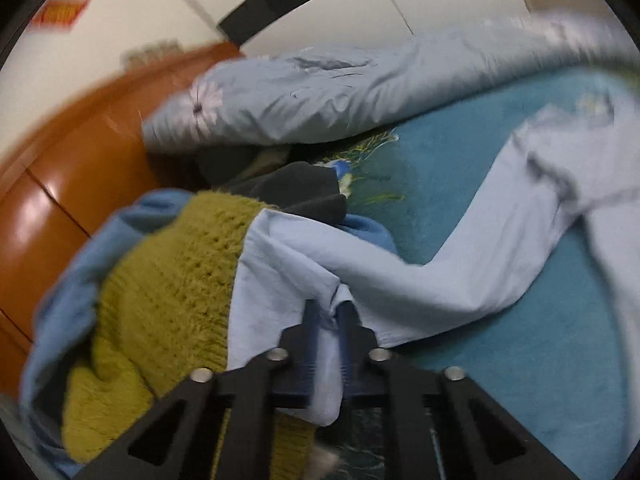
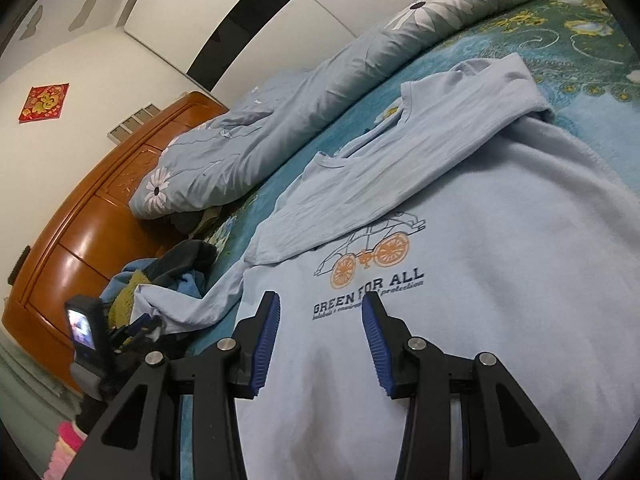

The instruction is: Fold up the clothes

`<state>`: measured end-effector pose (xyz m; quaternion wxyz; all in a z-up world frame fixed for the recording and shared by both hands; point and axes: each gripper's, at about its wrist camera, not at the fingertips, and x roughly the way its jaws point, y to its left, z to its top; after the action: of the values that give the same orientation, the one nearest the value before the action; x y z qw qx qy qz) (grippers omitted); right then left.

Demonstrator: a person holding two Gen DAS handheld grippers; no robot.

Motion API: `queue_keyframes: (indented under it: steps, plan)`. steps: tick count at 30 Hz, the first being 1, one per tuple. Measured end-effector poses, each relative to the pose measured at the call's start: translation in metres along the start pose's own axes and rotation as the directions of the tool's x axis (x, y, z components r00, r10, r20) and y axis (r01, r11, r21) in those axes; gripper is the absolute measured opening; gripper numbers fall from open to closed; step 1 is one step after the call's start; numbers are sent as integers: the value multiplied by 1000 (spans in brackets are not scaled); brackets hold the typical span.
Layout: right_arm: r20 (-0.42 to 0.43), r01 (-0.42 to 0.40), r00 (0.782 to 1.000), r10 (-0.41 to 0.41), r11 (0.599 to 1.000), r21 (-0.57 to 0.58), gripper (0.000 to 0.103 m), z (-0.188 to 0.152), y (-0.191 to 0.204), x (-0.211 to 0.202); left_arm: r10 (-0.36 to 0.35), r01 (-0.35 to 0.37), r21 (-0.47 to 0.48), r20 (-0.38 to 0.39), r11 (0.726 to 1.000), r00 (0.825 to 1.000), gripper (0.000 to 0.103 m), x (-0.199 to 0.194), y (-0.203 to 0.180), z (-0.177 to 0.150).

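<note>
- Gripping a sleeve [image 1: 400, 276] of the pale blue shirt [image 2: 460, 300], the left tool [image 1: 328, 312] is pinched right down on the cloth; fabric bunches between its 2 blue pads and hangs out below them.
- Left view: sleeve runs from the tool toward 2 o'clock, where it meets the rest of the shirt; view is blurred.
- Right tool [image 2: 320, 300] is abt half open, nothing between its pads, sitting over the shirt's chest just at 6 o'clock of the print [image 2: 368, 276] ("GREEN FOR ALL", car w/ orange wheels). Can't tell if the tips touch the cloth.
- Shirt lies spread front-up on the bed [image 2: 560, 40], which has a teal floral cover; the far sleeve is folded across the top, toward 12 o'clock of the print.
- Right view: left tool shows at 9 o'clock, low, w/ the sleeve end bunched at it.
- Clothes pile [image 1: 168, 280] sits at 10 o'clock of the left tool, just beside the held sleeve: olive knit, a blue piece, something dark grey.
- Grey-blue duvet [image 2: 248, 152] w/ white daisies is heaped along the bed's far edge, well apart from the shirt's body.
- Orange wooden headboard [image 2: 92, 232] at 9 o'clock; red square hanging [image 2: 44, 104] on the wall above it.
</note>
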<state>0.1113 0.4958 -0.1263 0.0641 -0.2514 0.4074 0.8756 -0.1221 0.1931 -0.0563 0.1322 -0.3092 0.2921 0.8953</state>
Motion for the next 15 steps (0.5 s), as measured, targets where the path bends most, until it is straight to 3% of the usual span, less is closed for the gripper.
queue_keyframes:
  steps: [4, 7, 11, 15]
  plan:
    - [17, 15, 1000, -15, 1000, 26, 44, 4, -8, -7, -143, 145, -150, 26, 978, 989, 4, -19, 27, 15]
    - [35, 19, 999, -21, 999, 46, 44, 7, -13, -12, -288, 306, -262, 105, 915, 952, 4, -45, 42, 40]
    - [67, 3, 998, -8, 997, 75, 44, 13, -19, -23, -473, 521, -316, 221, 793, 853, 3, -80, 43, 94]
    - [112, -30, 994, 17, 993, 111, 44, 19, -25, -37, -601, 658, -265, 269, 705, 752, 3, -102, 11, 150]
